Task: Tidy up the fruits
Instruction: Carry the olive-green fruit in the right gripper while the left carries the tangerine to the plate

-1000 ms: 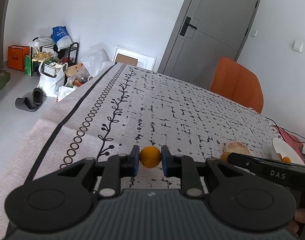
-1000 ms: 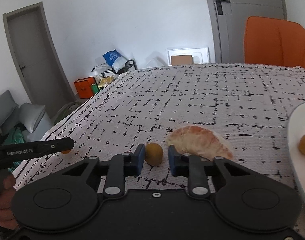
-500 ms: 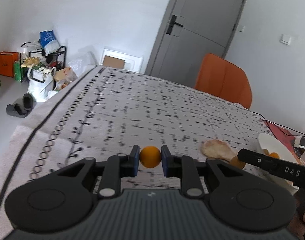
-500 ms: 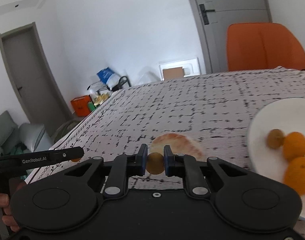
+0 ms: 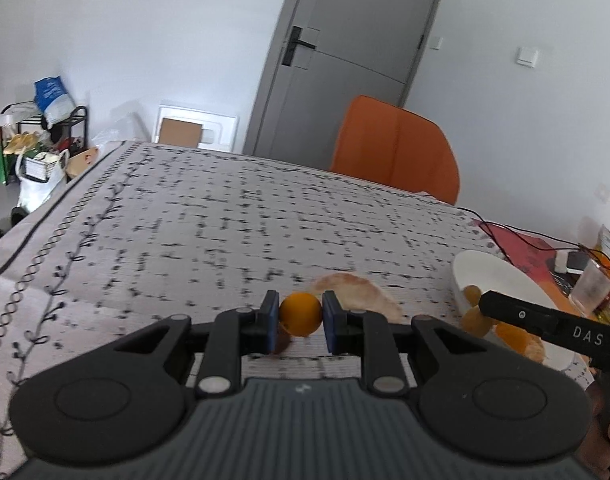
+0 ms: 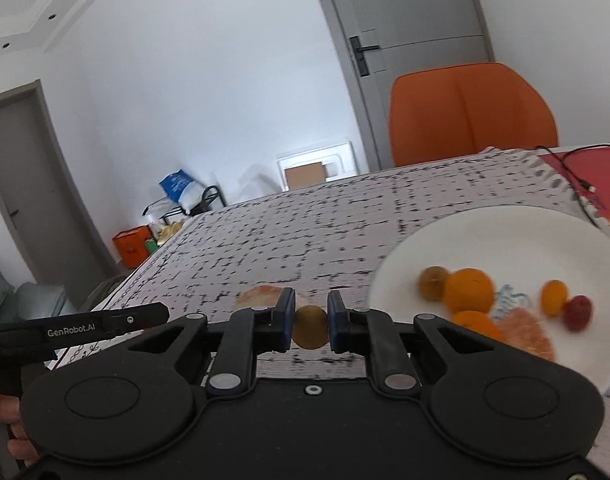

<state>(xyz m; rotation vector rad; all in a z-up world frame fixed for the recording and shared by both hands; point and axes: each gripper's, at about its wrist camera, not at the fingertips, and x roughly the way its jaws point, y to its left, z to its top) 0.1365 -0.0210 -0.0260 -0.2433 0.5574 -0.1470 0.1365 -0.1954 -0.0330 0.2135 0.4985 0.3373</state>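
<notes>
Left wrist view: left tool (image 5: 300,321) is clamped on a small round orange fruit (image 5: 300,314), blue pads pressing both sides, fruit held clear above the patterned desk (image 5: 225,216). Just beyond it, a peeled citrus segment (image 5: 359,292) lies on the cloth. To the right sits a white plate (image 5: 501,276) with several orange fruits in it; blurred and partly hidden behind the other tool's black finger marked "DAS" (image 5: 553,322), so no count from here. Orange chair (image 5: 397,152) stands behind the far edge of the desk, grey door (image 5: 345,48) behind that. Right wrist view: right tool (image 6: 311,326) is closed on a small brownish-green fruit (image 6: 311,327), gripped between the pads, just left of the white plate (image 6: 505,232) and near its rim. Plate contents: a brownish fruit (image 6: 433,282) touching a larger orange (image 6: 469,290), a second orange (image 6: 475,322) below it, a pale pinkish peeled segment (image 6: 527,336) at the near rim, a small orange fruit (image 6: 553,297) and a red berry-like fruit (image 6: 577,312) beside each other on the right. All motion-blurred. Loose citrus segment (image 6: 259,295) shows on the desk behind the left pad.
</notes>
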